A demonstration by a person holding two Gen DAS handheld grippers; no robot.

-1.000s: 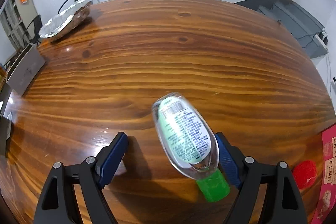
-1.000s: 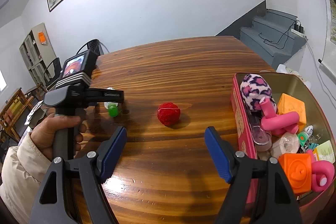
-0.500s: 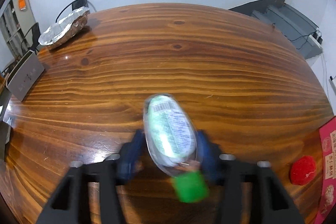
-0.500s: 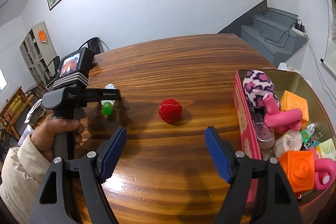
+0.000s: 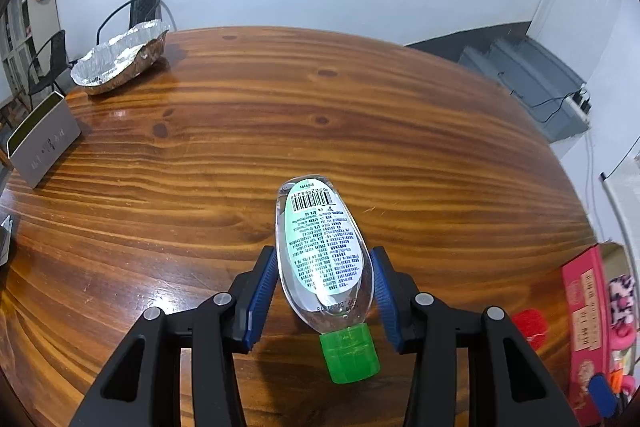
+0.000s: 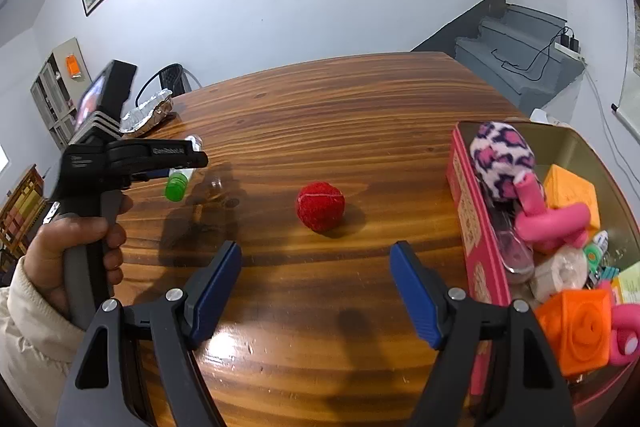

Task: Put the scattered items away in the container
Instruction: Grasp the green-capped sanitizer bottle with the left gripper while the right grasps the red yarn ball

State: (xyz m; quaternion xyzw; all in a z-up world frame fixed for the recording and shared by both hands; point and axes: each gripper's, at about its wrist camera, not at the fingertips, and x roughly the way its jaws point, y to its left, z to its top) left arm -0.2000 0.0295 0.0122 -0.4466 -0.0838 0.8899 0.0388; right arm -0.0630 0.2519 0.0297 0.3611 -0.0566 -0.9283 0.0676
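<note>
My left gripper is shut on a clear sanitizer bottle with a green cap and a printed label, held above the wooden table. In the right wrist view the left gripper and the bottle's green cap show at the left, lifted off the table. My right gripper is open and empty above the table. A red ball lies ahead of it. The pink container at the right holds several toys.
A foil-covered dish and a grey box sit at the far left of the table. The red ball and the container show at the right in the left wrist view. Chairs stand beyond the table.
My left gripper closed on the sanitizer bottle and lifted it off the table. My right gripper stayed open and barely moved.
</note>
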